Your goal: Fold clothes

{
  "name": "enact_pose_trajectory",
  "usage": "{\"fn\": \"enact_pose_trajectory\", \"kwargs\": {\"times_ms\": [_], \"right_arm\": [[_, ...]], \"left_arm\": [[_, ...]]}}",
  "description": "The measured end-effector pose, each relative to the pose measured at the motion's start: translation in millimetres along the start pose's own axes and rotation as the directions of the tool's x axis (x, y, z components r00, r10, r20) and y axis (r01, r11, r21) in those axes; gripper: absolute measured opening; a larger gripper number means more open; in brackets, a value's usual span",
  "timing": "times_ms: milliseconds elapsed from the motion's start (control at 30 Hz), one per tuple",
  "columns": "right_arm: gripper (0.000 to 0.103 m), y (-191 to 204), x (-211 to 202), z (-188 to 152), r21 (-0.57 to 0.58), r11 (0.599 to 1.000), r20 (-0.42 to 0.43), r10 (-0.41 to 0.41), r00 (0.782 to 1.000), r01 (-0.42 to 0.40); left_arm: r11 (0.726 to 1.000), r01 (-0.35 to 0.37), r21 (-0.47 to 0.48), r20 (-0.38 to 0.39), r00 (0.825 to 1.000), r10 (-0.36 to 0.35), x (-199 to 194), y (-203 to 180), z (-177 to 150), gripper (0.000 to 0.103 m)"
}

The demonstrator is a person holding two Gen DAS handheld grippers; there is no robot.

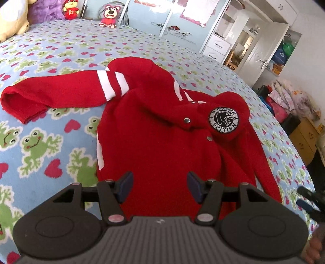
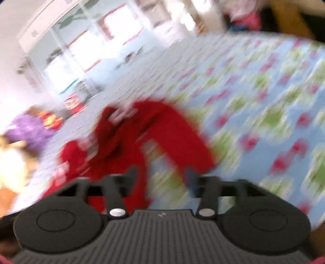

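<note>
Red jacket (image 1: 162, 130): lies on the bed (image 1: 50, 52), spread over a blue cover printed with green frogs and red hearts. One sleeve (image 1: 61, 95), with two white stripes, stretches out to the left in the left wrist view. The other sleeve (image 1: 262, 154) runs down the right side toward the near edge. A round black-and-white panther badge (image 1: 223, 119) sits on a rumpled fold near the collar; metal snaps show beside it.

Left gripper (image 1: 160, 186): hovers over the near hem of the jacket, fingers apart, nothing between them, pads not pressing the cloth.

Right gripper (image 2: 160, 178): view heavily blurred; fingers apart, nothing clamped. The jacket (image 2: 130, 138) shows as a red smear ahead, one sleeve curving toward the right finger; whether it touches cannot be told.

Background items: red stuffed bear (image 1: 109, 16) and a smaller red toy (image 1: 71, 10) at the far edge of the bed; purple plush (image 1: 46, 12) beside them; white cabinets (image 1: 223, 44) beyond; pile of clothes (image 1: 290, 101) at the right
</note>
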State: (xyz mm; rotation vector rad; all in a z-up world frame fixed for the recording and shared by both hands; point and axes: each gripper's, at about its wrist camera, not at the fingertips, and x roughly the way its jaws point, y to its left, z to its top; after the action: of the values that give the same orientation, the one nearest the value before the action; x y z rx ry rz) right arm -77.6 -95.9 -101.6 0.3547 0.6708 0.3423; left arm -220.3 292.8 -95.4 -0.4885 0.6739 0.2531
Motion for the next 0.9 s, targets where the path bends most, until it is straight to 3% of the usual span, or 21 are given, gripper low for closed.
{"fn": "enact_pose_trajectory", "kwargs": {"times_ms": [167, 200, 267, 300, 333, 467, 500, 567, 633, 700, 767, 833, 900], "right_arm": [[0.069, -20, 73, 10, -0.11, 0.98, -0.1, -0.177, 0.979, 0.166], [0.06, -20, 83, 9, -0.119, 0.977, -0.11, -0.19, 0.976, 0.177], [0.01, -17, 89, 12, -0.12, 0.984, -0.128, -0.144, 0.981, 0.129], [0.002, -18, 89, 14, -0.103, 0.989, -0.142, -0.116, 0.983, 0.102], [0.001, -18, 88, 20, -0.092, 0.992, -0.136, -0.103, 0.985, 0.091], [0.001, -45, 58, 76, 0.004, 0.989, 0.044, -0.148, 0.988, 0.148], [0.001, -60, 46, 92, 0.055, 0.981, 0.097, -0.189, 0.977, 0.185], [0.001, -89, 24, 116, 0.094, 0.949, 0.174, -0.313, 0.934, 0.3], [0.004, -109, 10, 126, 0.098, 0.915, 0.178, -0.402, 0.898, 0.391], [0.01, -117, -2, 122, 0.083, 0.91, 0.155, -0.414, 0.897, 0.406], [0.017, -106, -16, 109, 0.05, 0.912, 0.196, -0.408, 0.892, 0.407], [0.048, -83, -23, 97, 0.026, 0.936, 0.226, -0.347, 0.91, 0.351], [0.062, -49, -15, 91, -0.007, 0.969, 0.223, -0.24, 0.945, 0.248]], "left_arm": [[0.999, -0.033, -0.018, -0.014, 0.999, 0.033, 2, 1, 1, 0.062], [0.999, -0.039, -0.029, -0.022, 0.999, 0.038, 3, 2, 1, 0.062], [0.998, -0.049, -0.048, -0.034, 0.998, 0.047, 4, 5, 2, 0.062], [0.997, -0.055, -0.054, -0.038, 0.998, 0.053, 5, 6, 2, 0.062], [0.997, -0.052, -0.053, -0.034, 0.998, 0.051, 3, 6, 3, 0.062], [0.998, -0.039, -0.048, -0.008, 0.999, 0.038, -7, 7, 6, 0.062], [0.998, -0.033, -0.047, 0.004, 0.999, 0.033, -10, 7, 6, 0.062], [0.998, -0.024, -0.054, 0.018, 1.0, 0.025, -12, 8, 6, 0.062], [0.998, -0.009, -0.065, 0.017, 1.0, 0.01, -9, 9, 5, 0.062], [0.998, 0.001, -0.069, 0.013, 1.0, 0.0, -5, 7, 3, 0.062], [0.997, 0.007, -0.072, 0.008, 1.0, -0.007, -1, 4, 3, 0.062], [0.998, 0.009, -0.066, -0.001, 1.0, -0.009, 3, 2, 3, 0.062], [0.998, 0.011, -0.063, -0.001, 1.0, -0.011, 3, 2, 4, 0.062]]}}
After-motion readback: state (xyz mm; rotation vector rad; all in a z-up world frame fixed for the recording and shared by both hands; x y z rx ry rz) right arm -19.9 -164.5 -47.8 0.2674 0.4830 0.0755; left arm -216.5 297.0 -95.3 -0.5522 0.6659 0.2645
